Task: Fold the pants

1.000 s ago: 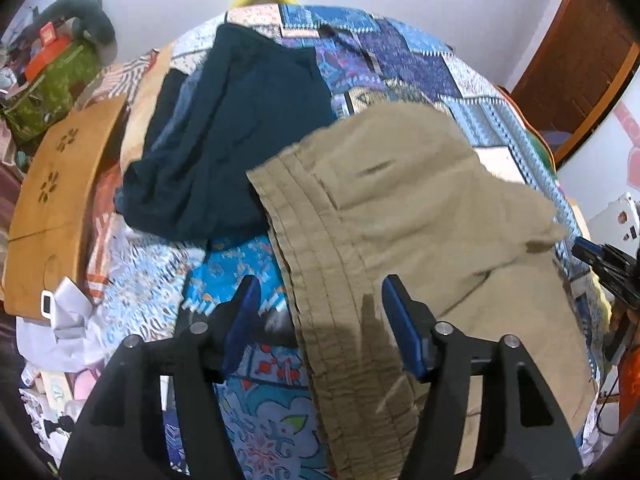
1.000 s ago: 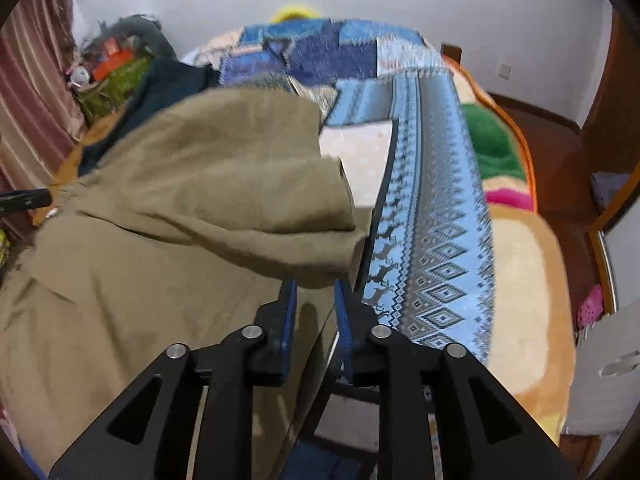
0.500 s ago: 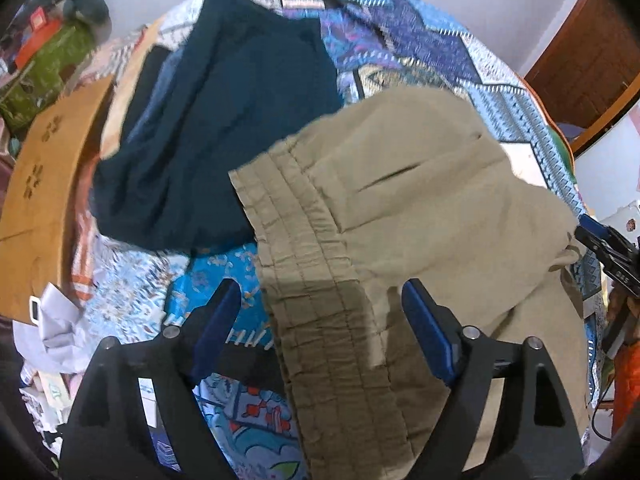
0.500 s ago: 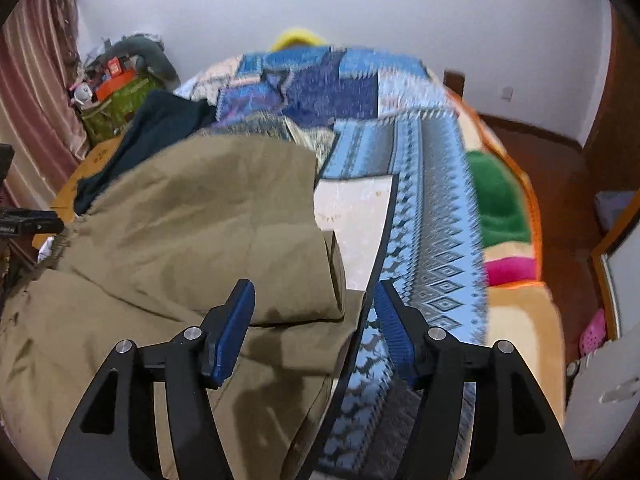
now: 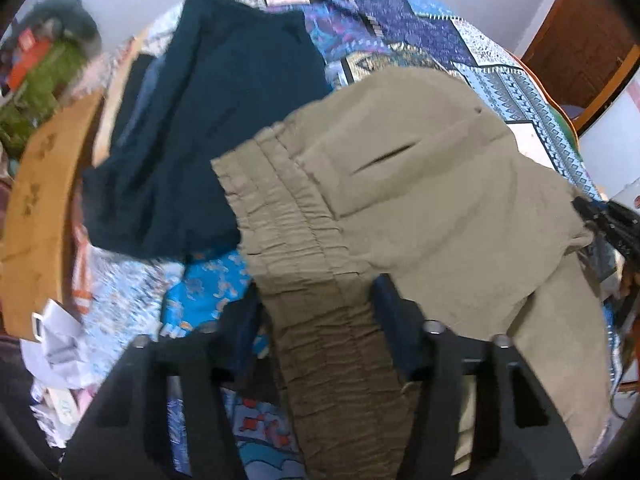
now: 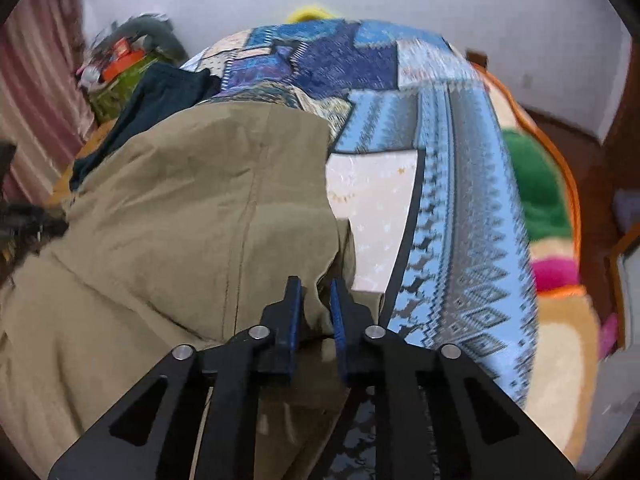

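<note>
i have the khaki pants (image 5: 420, 208) on the bed (image 6: 460, 200), one fold laid over; left fingers (image 5: 384, 300) spread astride the waistband (image 5: 296, 236), right fingers (image 6: 294, 312) nearly clenched on the folded edge; further folds remain.

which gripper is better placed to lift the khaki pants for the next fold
Right. The right gripper has its jaws nearly shut on the khaki pants edge; the left gripper only straddles the waistband with open jaws.
</note>
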Demonstrator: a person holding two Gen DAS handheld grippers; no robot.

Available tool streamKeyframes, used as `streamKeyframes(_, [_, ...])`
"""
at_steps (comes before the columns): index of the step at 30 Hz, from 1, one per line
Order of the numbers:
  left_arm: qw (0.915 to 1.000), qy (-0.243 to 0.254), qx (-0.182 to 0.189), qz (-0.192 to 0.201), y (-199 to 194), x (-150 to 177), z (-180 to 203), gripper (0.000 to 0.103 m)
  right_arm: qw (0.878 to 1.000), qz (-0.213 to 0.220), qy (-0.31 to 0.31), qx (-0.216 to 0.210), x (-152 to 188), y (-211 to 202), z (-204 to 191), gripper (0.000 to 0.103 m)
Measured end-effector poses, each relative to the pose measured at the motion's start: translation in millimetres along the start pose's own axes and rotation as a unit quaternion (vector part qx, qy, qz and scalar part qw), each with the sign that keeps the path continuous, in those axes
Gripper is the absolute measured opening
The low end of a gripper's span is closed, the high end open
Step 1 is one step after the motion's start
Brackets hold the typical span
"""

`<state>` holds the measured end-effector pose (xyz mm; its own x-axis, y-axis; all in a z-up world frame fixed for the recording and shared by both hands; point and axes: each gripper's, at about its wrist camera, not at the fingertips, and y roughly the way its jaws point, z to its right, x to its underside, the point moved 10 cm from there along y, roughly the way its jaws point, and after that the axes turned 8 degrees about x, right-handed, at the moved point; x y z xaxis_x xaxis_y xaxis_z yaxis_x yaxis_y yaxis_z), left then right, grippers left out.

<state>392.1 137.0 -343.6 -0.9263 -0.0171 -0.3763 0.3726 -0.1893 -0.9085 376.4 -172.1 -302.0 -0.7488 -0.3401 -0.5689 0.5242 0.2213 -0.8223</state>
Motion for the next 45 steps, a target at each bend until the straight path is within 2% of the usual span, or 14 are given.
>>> streamKeyframes(2, [0.9999, 0.003, 0.003, 0.013, -7.3, -0.3, 1.0, 0.042, 1.0, 0.019, -0.014, 0.012, -5.4, -9.9, -0.4, 0.01])
streamKeyframes(7, [0.9989, 0.034, -0.014, 0.03, -14.8, 0.9, 9.6, 0.041, 0.998, 0.04, -0.03, 0.035, -13.3, -23.7, 4.4, 0.009])
streamKeyframes(11, [0.9988, 0.025, -0.028, 0.033, -10.3, -1.0, 7.7, 0.041, 0.998, 0.022, -0.036, 0.051, -6.3, -11.3, 9.5, 0.009])
streamKeyframes(15, [0.9993, -0.014, -0.021, 0.026, -4.0, 2.4, 1.3, 0.041, 0.998, -0.024, -0.019, 0.053, 10.4, 12.0, 11.3, 0.009])
streamKeyframes(22, [0.9996, -0.003, -0.016, 0.022, -13.3, -0.2, 6.5, 0.046, 0.998, -0.041, -0.02, 0.051, 9.7, 6.3, 10.3, 0.013])
streamKeyframes(24, [0.9991, 0.003, -0.025, 0.035, -25.5, -5.1, 6.6, 0.047, 0.998, -0.034, -0.025, 0.056, 2.5, -2.8, 12.5, 0.013])
streamKeyframes(27, [0.9965, 0.018, -0.045, 0.068, -47.6, -18.6, 3.7, 0.062, 0.998, -0.01, -0.021, 0.055, -10.6, -22.1, 14.5, 0.019])
streamKeyframes(29, [0.9934, 0.018, -0.056, 0.098, -65.4, -32.6, -1.3, 0.073, 0.999, 0.01, -0.015, 0.051, -23.8, -33.7, 16.9, 0.035])
streamKeyframes(31, [0.9912, 0.017, -0.06, 0.117, -76.1, -43.6, -6.1, 0.079, 0.998, 0.037, -0.007, 0.047, -43.6, -45.4, 18.8, 0.043])
streamKeyframes(34, [0.9894, 0.011, -0.062, 0.131, -83.6, -60.8, -13.8, 0.084, 0.997, 0.063, 0.006, 0.035, -71.7, -51.6, 18.9, 0.047])
streamKeyframes(37, [0.9903, 0.0, -0.053, 0.129, -76.7, -74.3, -21.5, 0.09, 0.996, 0.078, 0.018, 0.025, -93.4, -48.3, 15.2, 0.052])
streamKeyframes(38, [0.9909, -0.005, -0.05, 0.125, -71.4, -77.3, -24.8, 0.09, 0.996, 0.083, 0.02, 0.024, -103.8, -42.5, 14.6, 0.056])
streamKeyframes(40, [0.9925, -0.016, -0.05, 0.111, -57.4, -80.5, -31.4, 0.09, 0.996, 0.085, 0.019, 0.023, -112.7, -32.5, 13.5, 0.059])
streamKeyframes(45, [0.996, -0.047, -0.037, 0.066, -13.0, -80.5, -49.6, 0.09, 0.998, 0.053, 0.028, 0.009, -127.8, 14.8, 11.9, 0.059])
